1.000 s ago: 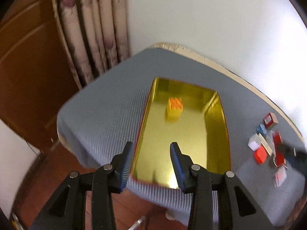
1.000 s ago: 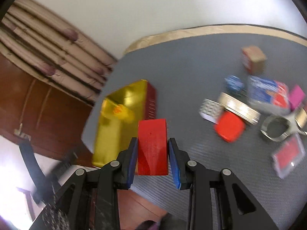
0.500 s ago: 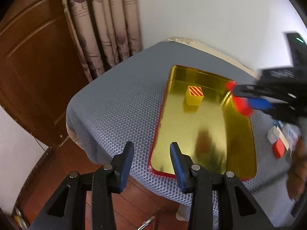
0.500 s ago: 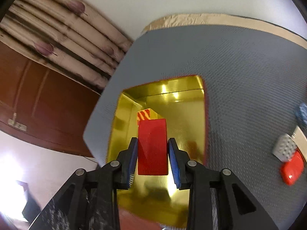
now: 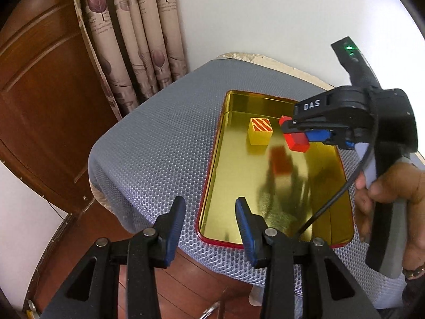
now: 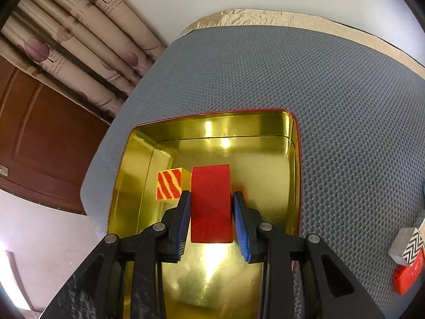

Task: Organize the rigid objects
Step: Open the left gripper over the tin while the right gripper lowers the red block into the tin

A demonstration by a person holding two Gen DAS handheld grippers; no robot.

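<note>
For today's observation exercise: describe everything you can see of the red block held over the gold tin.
The red block is a plain, matte, solid-coloured rectangular piece, possibly painted wood. The right gripper clamps its long sides between blue-padded jaws. It hangs above the floor of the gold tin, not resting, beside the yellow striped cube. Its reflection shows on the shiny floor below.

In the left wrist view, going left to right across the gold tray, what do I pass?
Tray's red-rimmed left edge → yellow block with red stripes → red block held in the right hand-held gripper → hand on its handle.
</note>
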